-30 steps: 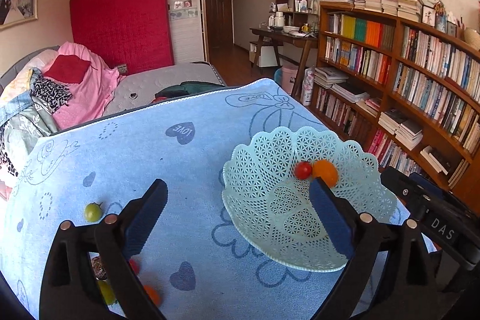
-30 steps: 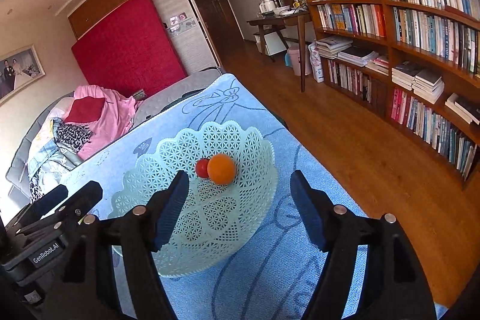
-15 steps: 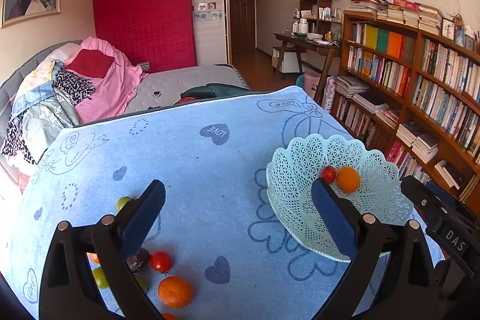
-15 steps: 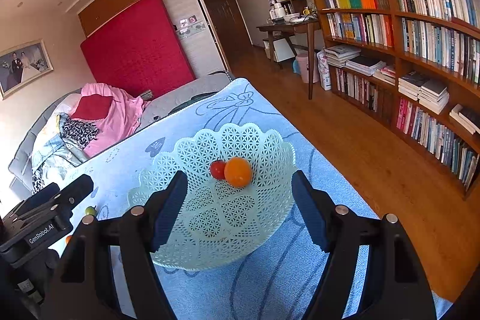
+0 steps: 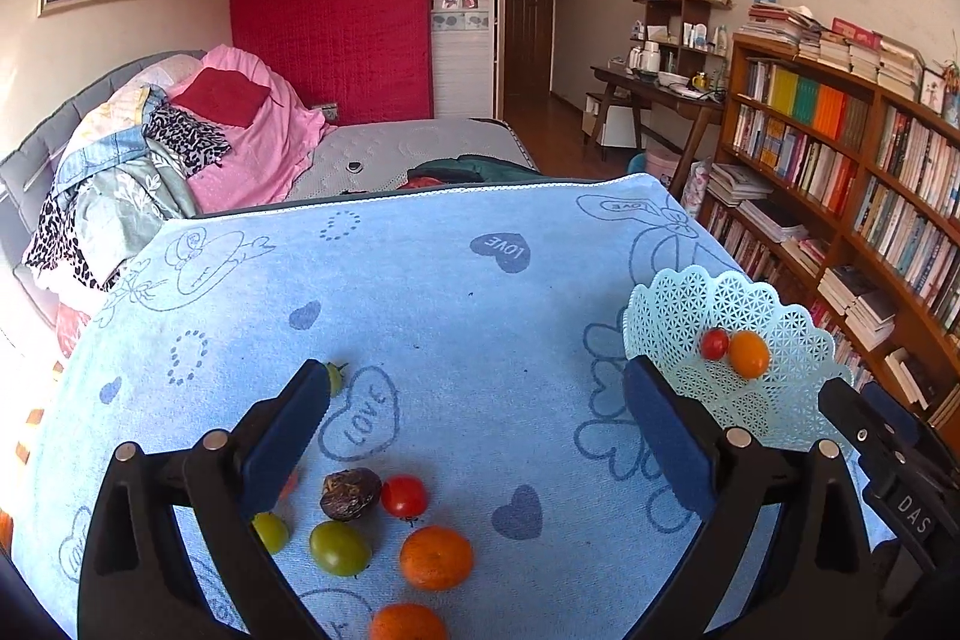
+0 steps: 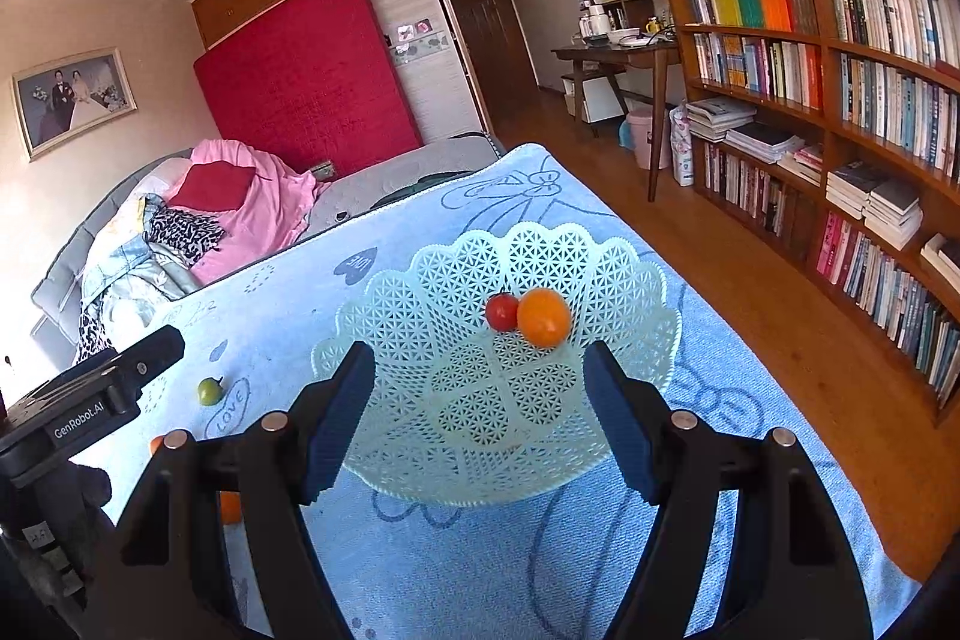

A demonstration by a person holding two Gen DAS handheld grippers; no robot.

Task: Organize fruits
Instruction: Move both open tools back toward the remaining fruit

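With left gripper wide and empty, take round, smooth, roll-prone orange gently across its middle; soft skin.

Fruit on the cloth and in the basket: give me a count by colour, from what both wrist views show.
Red: 2, one in the basket, one on the cloth.
Orange: 3 clearly seen, plus a sliver hidden behind the left gripper.
Green: 3.
Dark brown: 1.
Total: 9 clearly visible.

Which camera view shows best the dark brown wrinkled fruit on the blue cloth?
The left wrist view: the dark wrinkled fruit lies fully visible beside a red tomato. In the right wrist view it does not appear; black gripper parts cover that area.
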